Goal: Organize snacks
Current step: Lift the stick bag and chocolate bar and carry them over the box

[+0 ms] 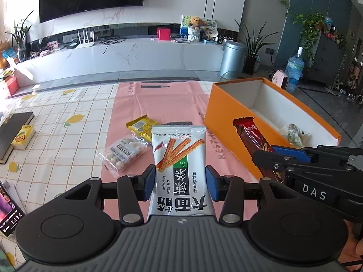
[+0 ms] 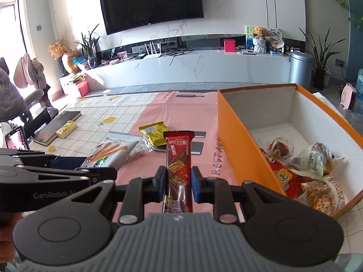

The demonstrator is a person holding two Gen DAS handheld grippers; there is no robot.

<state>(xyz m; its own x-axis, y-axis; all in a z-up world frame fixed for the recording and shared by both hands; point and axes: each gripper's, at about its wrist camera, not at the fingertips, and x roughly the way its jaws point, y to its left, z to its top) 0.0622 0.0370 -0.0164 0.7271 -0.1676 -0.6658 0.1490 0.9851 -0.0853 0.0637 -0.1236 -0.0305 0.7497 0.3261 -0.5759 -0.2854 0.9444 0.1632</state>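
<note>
Both grippers carry a snack, each lifted clear of the tabletop (image 1: 68,104). The left gripper (image 1: 180,182) has its jaws clamped on the sides of a white spicy-stick packet (image 1: 180,158), gripped low so most of the packet stands up in front of the camera. The right gripper (image 2: 177,184) has its jaws squeezed tight on a slim brown wafer bar (image 2: 179,158), which suits so narrow a wrapper; the bar points away from the hand, toward the far side.

The orange box (image 2: 236,145) stands on the right of the tabletop, just right of the bar, open at the top. It already holds several wrapped snacks piled at its near end, so it appears to be the collecting place, and both held items are probably bound for it.

On the pink mat (image 1: 127,117) to the left of the box, a yellow packet (image 1: 141,128) and a clear bag of round white sweets (image 1: 122,154) lie touching each other, not yet gathered. Holding both snacks high likely lets them pass over the box wall.
</note>
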